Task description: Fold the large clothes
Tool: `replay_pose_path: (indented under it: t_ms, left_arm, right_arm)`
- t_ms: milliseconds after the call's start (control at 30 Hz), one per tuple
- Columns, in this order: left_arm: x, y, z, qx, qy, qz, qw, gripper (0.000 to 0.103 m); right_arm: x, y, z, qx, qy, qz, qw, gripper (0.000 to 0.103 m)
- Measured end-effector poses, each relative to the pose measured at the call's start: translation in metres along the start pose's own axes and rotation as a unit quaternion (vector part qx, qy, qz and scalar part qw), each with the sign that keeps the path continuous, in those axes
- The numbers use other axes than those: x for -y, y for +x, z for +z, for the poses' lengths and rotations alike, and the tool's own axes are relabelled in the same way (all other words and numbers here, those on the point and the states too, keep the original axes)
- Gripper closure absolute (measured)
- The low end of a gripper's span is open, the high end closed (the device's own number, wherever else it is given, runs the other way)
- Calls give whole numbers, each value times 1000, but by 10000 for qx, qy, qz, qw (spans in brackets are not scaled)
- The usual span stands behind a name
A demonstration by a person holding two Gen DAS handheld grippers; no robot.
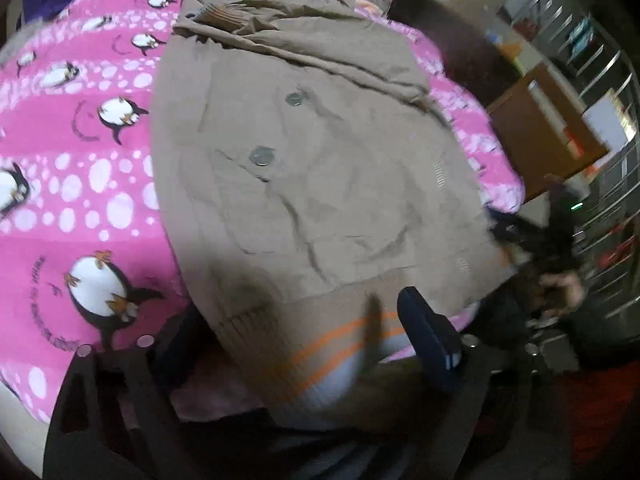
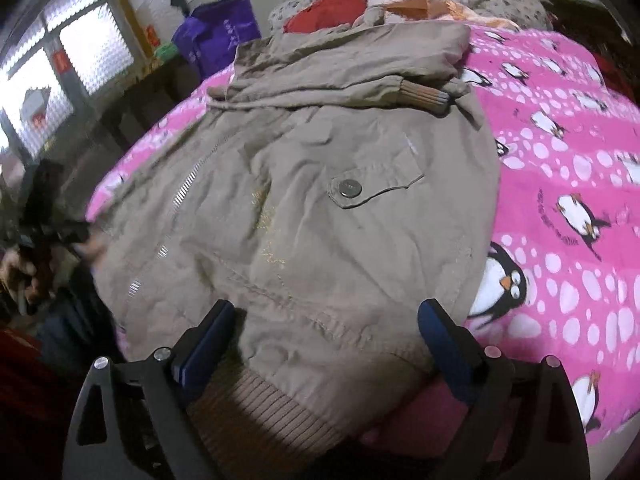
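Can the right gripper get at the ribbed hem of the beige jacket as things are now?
Probably yes. The right gripper stands open with the jacket's ribbed hem lying between its fingers, and nothing covers the hem there on the pink blanket.

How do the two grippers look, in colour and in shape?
Both look alike. The right gripper has a black frame with triangular cut-outs and silver round bolts, and two flat dark blue fingers. The left gripper has the same black frame and bolts; only one blue finger shows clearly.
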State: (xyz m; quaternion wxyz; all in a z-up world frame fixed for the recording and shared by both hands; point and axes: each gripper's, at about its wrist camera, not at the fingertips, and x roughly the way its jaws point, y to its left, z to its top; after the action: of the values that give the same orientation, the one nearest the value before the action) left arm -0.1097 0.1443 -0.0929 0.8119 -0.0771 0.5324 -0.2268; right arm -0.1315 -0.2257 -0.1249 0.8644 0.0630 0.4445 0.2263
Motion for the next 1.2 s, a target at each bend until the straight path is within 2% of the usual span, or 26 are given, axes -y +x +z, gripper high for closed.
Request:
replay_pose_path:
  t_ms: [67, 133, 233, 333, 400, 467, 533, 567, 600, 667, 733, 767, 833, 933, 967, 1000, 1067, 1133, 1200]
  left_arm:
    - [-8, 1, 1, 58, -185, -152, 9997, 16]
    - [-12, -2, 4, 120, -343, -301, 9989, 16]
    - [-13, 0, 5, 124, -384, -315, 9987, 17]
    - [-12, 3, 4, 110, -314, -191, 9993, 37]
    - [-15, 3, 5, 124, -393, -108, 9991, 61]
    - [-26, 0, 6, 160, -625, -109, 9979, 79]
    - [-34, 0, 6, 172, -804, -206, 9964, 81]
    - [-34, 1, 6, 160, -801, -190, 9965, 81]
    - [-33, 2, 6, 159, -748, -151, 9970, 81]
    - [-30, 2, 4, 146, -665, -109, 9976, 81]
    - [-28, 2, 4, 129, -634, -114, 9978, 77]
    - [-29, 2, 5, 118, -640, -156, 9978, 71]
    - [-28, 4, 7, 119, -679, -230, 9974, 67]
    - [-27, 4, 8, 162, -641, -196, 9976, 67]
    - [-27, 2, 8, 197, -663, -190, 9974, 72]
    - [-27, 1, 8, 227, -691, -211, 9971, 88]
    - [-30, -2, 10, 290, -749, -308, 9963, 91]
    - [-29, -8, 13, 374, -762, -326, 9959, 92]
    - [-20, -22, 15, 580, -565, -330, 9962, 92]
  right_arm:
    - [2, -14, -4, 102, 150, 140, 9997, 10]
    - [2, -24, -9, 104, 156, 93, 9998, 10]
    - [7, -34, -23, -11, 330, 122, 9994, 9]
    - [9, -34, -34, -93, 466, 269, 9985, 11]
    - [8, -28, -38, -195, 534, 331, 9978, 11]
    - [9, -26, -40, -166, 635, 422, 9970, 11]
    - [7, -24, -38, -123, 665, 660, 9955, 15]
    - [6, -21, -36, -172, 657, 808, 9944, 27]
    - [4, -18, -33, -211, 631, 942, 9933, 47]
    - [2, -13, -30, -233, 578, 907, 9939, 49]
    - [4, -17, -29, -68, 619, 834, 9946, 57]
    - [9, -22, -29, 83, 748, 891, 9932, 64]
    - [15, -27, -30, 237, 928, 1060, 9897, 65]
    - [19, -20, -34, 147, 1024, 1048, 9891, 67]
    - [17, -21, -35, 213, 1017, 1083, 9887, 67]
    - [16, -22, -34, 270, 987, 1127, 9883, 66]
    - [14, -20, -32, 275, 907, 1141, 9889, 63]
    - [10, -20, -29, 249, 799, 975, 9917, 67]
    - [2, -32, -21, 491, 568, 942, 9927, 86]
